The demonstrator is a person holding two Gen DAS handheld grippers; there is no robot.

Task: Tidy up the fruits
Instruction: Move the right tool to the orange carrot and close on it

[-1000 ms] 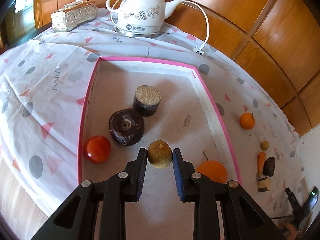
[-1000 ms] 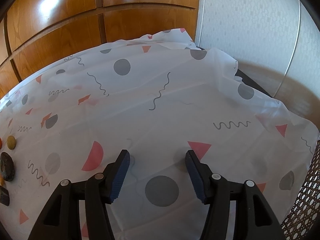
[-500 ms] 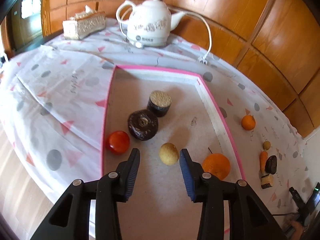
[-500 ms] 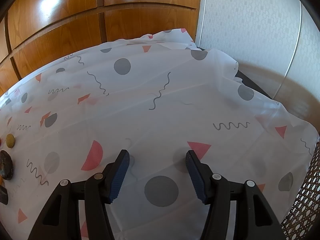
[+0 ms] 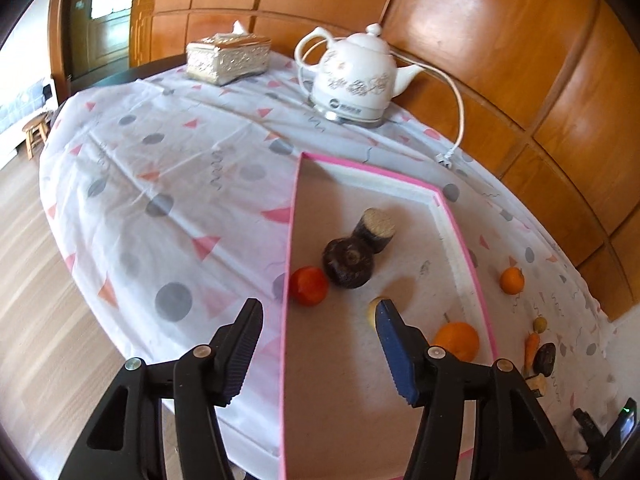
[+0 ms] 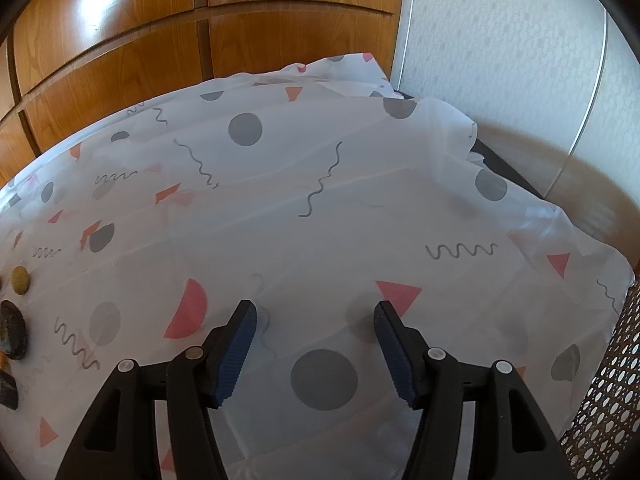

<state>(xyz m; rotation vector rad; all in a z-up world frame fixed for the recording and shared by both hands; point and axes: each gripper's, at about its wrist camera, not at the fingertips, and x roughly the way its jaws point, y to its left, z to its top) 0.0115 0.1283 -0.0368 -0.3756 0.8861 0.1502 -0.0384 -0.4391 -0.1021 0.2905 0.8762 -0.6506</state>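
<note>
We are between placements: the left tongs have just been opening and grip nothing, with the yellow fruit lying released inside the pink tray. The right tongs, released, hover over bare tabletop. Next, we judge, fetch the small orange outside the tray.

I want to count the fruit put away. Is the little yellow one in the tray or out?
In. The yellow fruit lies on the tray floor, partly hidden behind one finger.

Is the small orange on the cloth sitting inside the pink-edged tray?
No, the small orange lies on the tablecloth outside the tray's far rim.
</note>
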